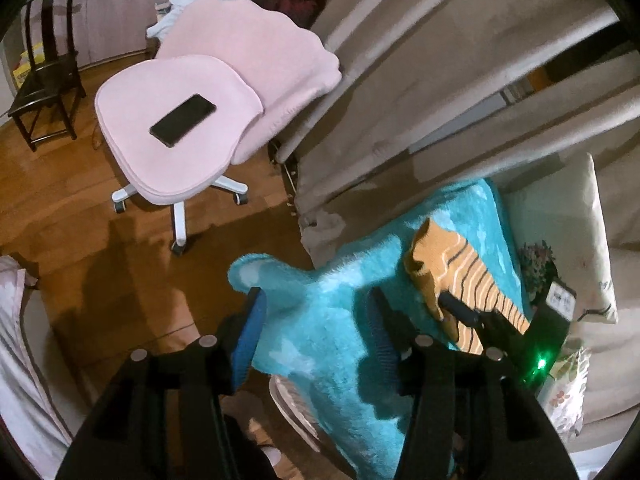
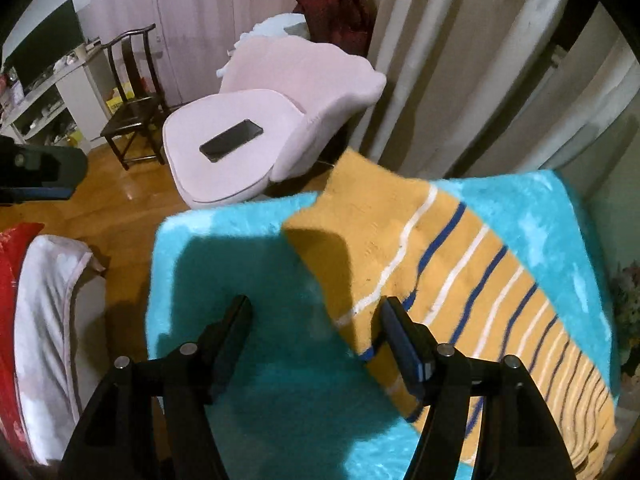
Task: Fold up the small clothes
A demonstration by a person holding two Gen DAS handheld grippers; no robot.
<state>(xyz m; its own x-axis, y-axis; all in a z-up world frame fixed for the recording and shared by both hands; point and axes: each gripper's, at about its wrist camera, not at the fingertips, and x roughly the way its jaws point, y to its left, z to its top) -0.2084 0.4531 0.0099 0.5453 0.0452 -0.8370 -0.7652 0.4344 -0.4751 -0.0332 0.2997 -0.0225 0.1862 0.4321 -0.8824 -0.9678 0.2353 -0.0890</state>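
Note:
An orange garment [image 2: 460,280] with blue and white stripes lies on a fluffy turquoise mat [image 2: 240,280]. In the left wrist view the garment [image 1: 460,280] lies at the right of the mat [image 1: 320,320]. My right gripper [image 2: 316,312] is open just above the mat, its right finger [image 2: 400,336] at the garment's near left edge. It also shows in the left wrist view [image 1: 472,312] beside the garment. My left gripper [image 1: 316,304] is open and empty over the mat's left part, away from the garment. It shows at the left edge of the right wrist view [image 2: 40,176].
A pink swivel chair [image 1: 180,120] with a black phone [image 1: 183,120] on its seat stands on the wooden floor [image 1: 80,200]. Beige curtains [image 1: 440,80] hang behind the mat. A dark wooden chair [image 1: 44,72] stands far left. White bedding [image 2: 52,320] lies at the left.

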